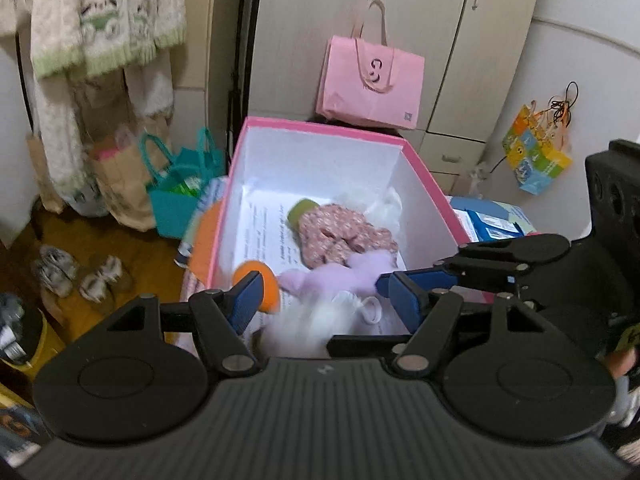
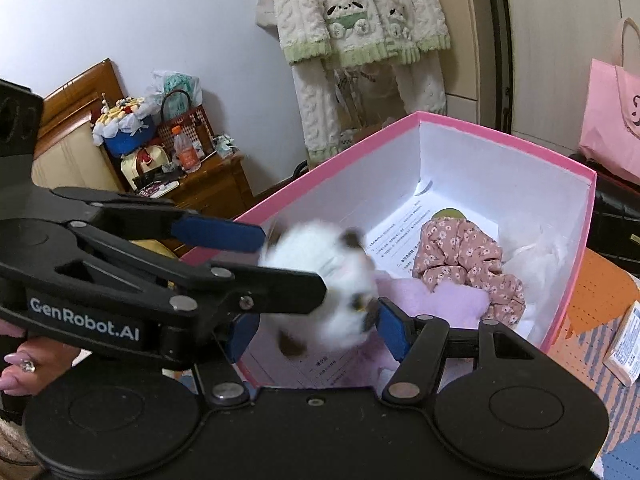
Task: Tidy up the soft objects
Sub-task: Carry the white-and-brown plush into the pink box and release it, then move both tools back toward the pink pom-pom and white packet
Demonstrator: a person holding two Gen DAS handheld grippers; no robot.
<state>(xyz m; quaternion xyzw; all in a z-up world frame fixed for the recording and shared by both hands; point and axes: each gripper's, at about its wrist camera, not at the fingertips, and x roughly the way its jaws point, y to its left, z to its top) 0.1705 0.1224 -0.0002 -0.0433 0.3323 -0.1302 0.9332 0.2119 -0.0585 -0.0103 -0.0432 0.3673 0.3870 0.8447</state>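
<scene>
1. The white plush toy (image 2: 324, 284), blurred, is hanging over the near end of the pink box (image 2: 500, 136), directly between the two tools.
2. The left tool (image 1: 316, 292) is sitting spread wide, nothing between its blue pads; the toy (image 1: 304, 328) is showing just below and ahead of them.
3. The right tool (image 2: 316, 334) is also standing spread, the toy lying right at its fingertips; whether a pad is touching it cannot be told.
4. The floral fabric piece (image 2: 468, 260) and lilac plush (image 2: 436, 304) are already lying inside, farther along the box's long axis.
5. The toy is likely dropping in; both tools are about equally near.
</scene>
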